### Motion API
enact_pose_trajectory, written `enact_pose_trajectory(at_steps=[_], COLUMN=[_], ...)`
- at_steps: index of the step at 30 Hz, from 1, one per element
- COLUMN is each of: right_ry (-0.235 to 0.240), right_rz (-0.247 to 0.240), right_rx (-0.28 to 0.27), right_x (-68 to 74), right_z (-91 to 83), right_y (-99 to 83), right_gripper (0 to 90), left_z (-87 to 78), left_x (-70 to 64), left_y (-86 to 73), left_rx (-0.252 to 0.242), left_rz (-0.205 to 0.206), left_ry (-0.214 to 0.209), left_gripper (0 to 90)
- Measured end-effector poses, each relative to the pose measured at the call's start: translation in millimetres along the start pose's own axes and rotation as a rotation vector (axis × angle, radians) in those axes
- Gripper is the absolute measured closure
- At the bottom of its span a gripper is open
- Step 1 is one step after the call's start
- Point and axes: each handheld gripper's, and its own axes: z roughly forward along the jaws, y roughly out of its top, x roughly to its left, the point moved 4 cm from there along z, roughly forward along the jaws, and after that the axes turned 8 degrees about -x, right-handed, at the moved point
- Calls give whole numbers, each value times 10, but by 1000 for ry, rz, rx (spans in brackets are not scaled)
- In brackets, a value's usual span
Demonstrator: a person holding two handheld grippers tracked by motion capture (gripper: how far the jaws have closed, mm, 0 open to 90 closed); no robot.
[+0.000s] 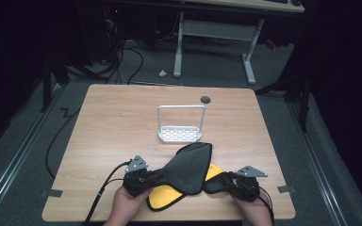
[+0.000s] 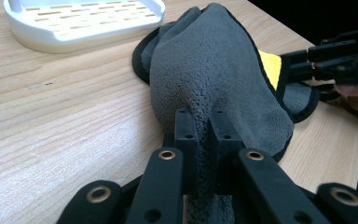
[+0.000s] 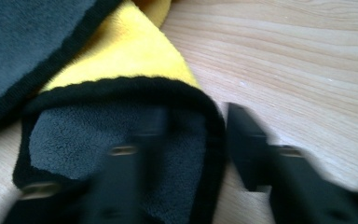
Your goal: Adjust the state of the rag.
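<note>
The work in hand looks like folding or spreading the grey-and-yellow cloth (image 1: 188, 174), which lies on the wooden surface (image 1: 118, 122) at the lower middle of the high view, in front of the white rack (image 1: 180, 134). The left tongs (image 2: 200, 126) are clamped on a bunched grey fold at the bottom centre of the left gripper view, the cloth rising away from them. The right tongs (image 3: 193, 135) stand apart at the bottom of the right gripper view: one jaw sits over the black-edged grey corner, the other over bare wood beside it. I judge the right side is mid-grasp or just letting go; next it calls for closing squarely on that corner before any pull.
</note>
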Motion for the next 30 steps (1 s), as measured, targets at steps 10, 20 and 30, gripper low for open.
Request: enact_pose_trajectory(at_steps=[10,20,30], right_ry=[-169,71,139], right_rz=[40,13,-12], right_rx=[-289,-174,-230], right_x=[-240,167,371], right_z=[-591,-385,-469], right_y=[409,204,342], right_gripper=[861,733,653], left_z=[-6,-378,-773], left_x=[-73,499,909], left_y=[330,-47,-374], left_rx=[-96,50,128], left_rz=[-3,-121,-151], left_ry=[-46,74,189], left_gripper=[839,821,798])
